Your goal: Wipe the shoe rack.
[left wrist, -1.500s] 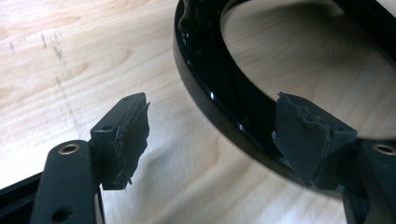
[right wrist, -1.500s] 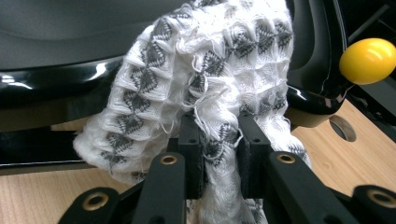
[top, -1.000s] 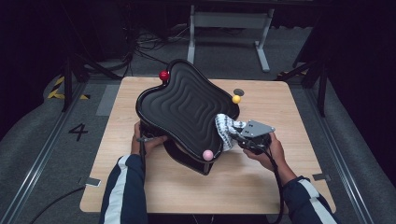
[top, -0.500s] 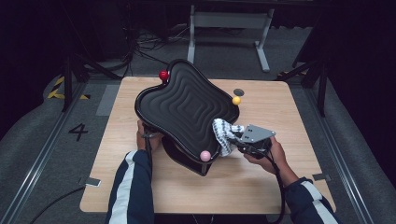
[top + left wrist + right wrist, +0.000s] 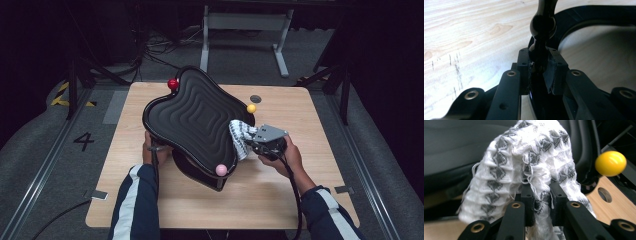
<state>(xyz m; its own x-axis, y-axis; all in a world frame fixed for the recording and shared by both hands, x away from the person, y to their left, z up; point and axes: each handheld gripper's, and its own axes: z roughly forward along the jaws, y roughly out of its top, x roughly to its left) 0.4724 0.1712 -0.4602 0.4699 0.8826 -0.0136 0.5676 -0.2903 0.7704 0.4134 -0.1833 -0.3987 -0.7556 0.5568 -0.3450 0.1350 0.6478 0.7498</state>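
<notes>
Right gripper (image 5: pixel 252 141) clamped on cloth (image 5: pixel 240 136) at tray (image 5: pixel 195 117) edge, seen from above; bare table (image 5: pixel 280 200) in front. Left gripper (image 5: pixel 540 66), jaws just closed, pinching tray's black rod (image 5: pixel 541 37) above open wood. Right gripper view: cloth bunched between pads, yellow ball (image 5: pixel 610 163) just beside.

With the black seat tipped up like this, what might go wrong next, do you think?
The left gripper grips only a thin black post under the tilted seat, so the seat might slip or drop. The cloth in the right gripper hangs loose and may snag the yellow knob.
</notes>
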